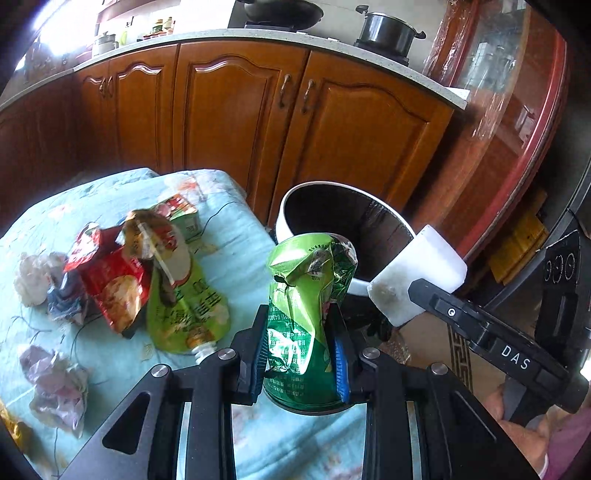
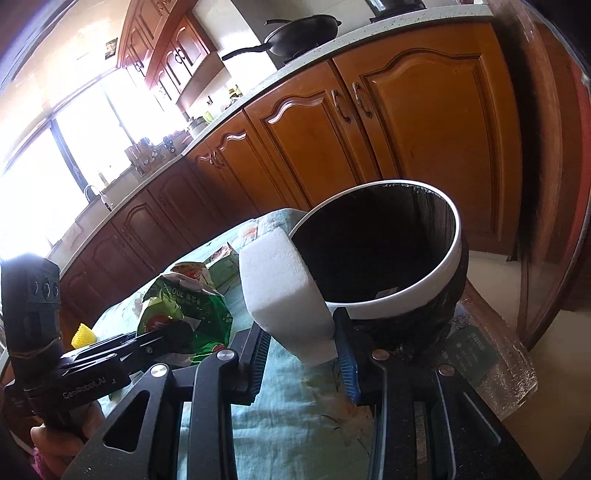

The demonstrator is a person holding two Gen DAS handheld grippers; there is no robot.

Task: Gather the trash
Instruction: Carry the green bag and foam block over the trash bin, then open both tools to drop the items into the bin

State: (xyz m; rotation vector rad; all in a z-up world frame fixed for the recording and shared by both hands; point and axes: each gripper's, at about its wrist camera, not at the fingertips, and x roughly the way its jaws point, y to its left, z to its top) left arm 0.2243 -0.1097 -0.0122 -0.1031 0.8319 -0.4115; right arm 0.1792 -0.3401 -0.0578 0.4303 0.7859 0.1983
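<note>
Here the left tool [image 1: 301, 354] clamps a crushed green drink can [image 1: 306, 314] while the right tool [image 2: 304, 352] grips a white foam block [image 2: 284, 291], both near the white-rimmed black bin [image 2: 456, 240], presumably for dropping in.

Home kitchen: wooden cabinets [image 1: 236, 110], stovetop wok [image 2: 303, 31].
</note>
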